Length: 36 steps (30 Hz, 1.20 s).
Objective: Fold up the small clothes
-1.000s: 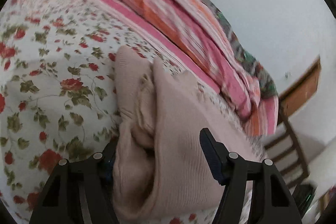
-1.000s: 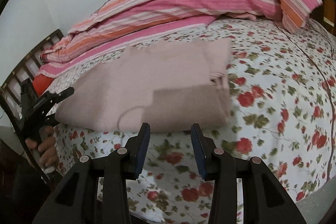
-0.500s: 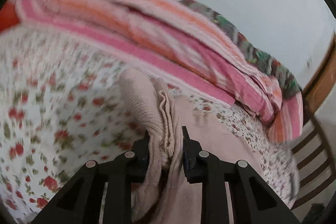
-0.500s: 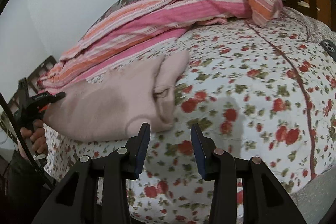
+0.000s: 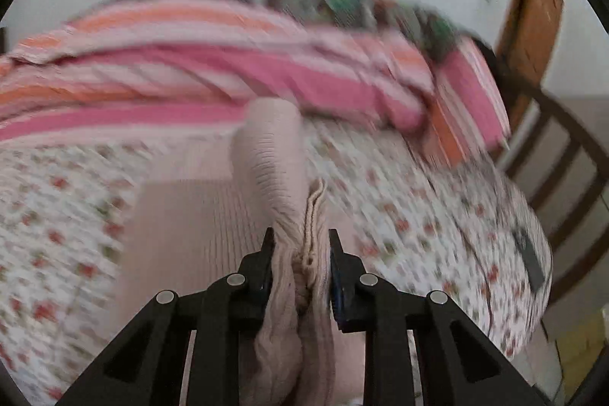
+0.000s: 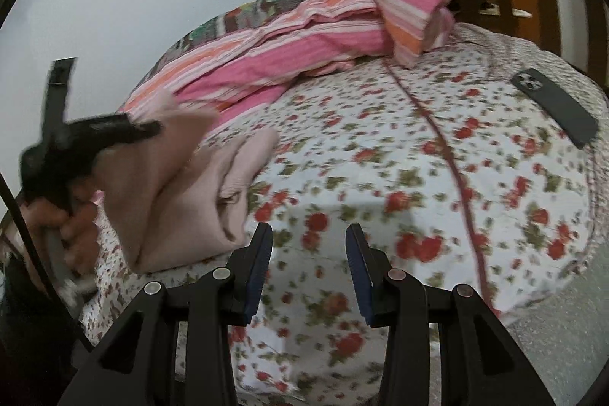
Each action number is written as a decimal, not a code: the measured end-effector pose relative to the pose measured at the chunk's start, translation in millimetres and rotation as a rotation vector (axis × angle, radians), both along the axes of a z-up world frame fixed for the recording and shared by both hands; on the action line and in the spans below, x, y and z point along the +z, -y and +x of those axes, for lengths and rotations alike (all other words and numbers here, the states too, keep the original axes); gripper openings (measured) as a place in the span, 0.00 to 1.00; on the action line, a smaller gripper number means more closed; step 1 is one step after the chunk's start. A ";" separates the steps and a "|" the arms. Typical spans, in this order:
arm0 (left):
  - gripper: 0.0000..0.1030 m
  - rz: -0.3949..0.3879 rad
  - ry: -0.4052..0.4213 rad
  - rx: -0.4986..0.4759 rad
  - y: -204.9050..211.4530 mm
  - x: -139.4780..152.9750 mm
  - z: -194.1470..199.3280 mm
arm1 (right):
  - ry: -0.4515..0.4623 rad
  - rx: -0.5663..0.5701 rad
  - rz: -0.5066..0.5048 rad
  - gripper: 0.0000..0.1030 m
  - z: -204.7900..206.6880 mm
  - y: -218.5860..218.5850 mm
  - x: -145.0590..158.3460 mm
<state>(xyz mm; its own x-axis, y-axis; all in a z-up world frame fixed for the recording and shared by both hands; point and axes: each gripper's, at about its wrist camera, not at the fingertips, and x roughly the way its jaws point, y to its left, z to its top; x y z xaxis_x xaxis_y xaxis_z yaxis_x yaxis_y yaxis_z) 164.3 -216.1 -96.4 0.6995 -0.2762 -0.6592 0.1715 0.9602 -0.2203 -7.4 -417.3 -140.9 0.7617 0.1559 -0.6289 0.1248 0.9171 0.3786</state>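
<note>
A pale pink knit garment (image 5: 278, 170) lies on the flowered bed sheet (image 5: 418, 215). My left gripper (image 5: 298, 246) is shut on a bunched edge of it, and the cloth rises in a ridge ahead of the jaws. In the right wrist view that same gripper (image 6: 152, 130) shows at the left in a person's hand (image 6: 72, 219), lifting the garment's (image 6: 179, 200) end over the rest. My right gripper (image 6: 309, 234) stands open above the bare sheet (image 6: 418, 185), to the right of the garment, with nothing between its fingers.
A pink and orange striped blanket (image 6: 304, 40) is heaped along the far side of the bed. A dark phone (image 6: 555, 109) lies on the sheet at the far right. Wooden chair slats (image 5: 563, 177) stand beyond the bed's right edge.
My left gripper closed on the garment's edge, then rose and swung across, folding that end over. My right gripper drifted right, off the garment, and stayed open.
</note>
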 end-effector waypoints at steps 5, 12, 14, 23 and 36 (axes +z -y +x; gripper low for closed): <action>0.56 0.009 -0.035 -0.157 26.5 -32.9 -4.8 | -0.018 -0.005 -0.023 0.39 -11.5 4.0 -2.5; 0.64 -0.211 0.009 -0.186 -44.4 4.5 -10.2 | 0.004 0.082 0.017 0.42 11.3 -12.9 3.9; 0.65 -0.263 0.017 -0.126 -81.6 10.4 -11.0 | 0.024 0.126 0.038 0.47 24.2 -21.3 10.3; 0.65 -0.216 -0.050 0.053 -184.6 -13.2 -22.9 | 0.076 0.239 0.154 0.57 106.3 -73.9 29.8; 0.65 -0.272 -0.087 0.048 -212.2 -34.5 -28.0 | -0.005 0.232 0.083 0.13 137.3 -101.3 20.4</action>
<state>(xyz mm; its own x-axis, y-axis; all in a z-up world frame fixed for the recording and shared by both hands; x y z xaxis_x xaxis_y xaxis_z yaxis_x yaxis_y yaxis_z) 136.4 -3.9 -130.9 0.6598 -0.4192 -0.6236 0.0965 0.8703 -0.4829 129.9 -316.0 -120.5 0.6967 0.3775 -0.6100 -0.0837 0.8873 0.4536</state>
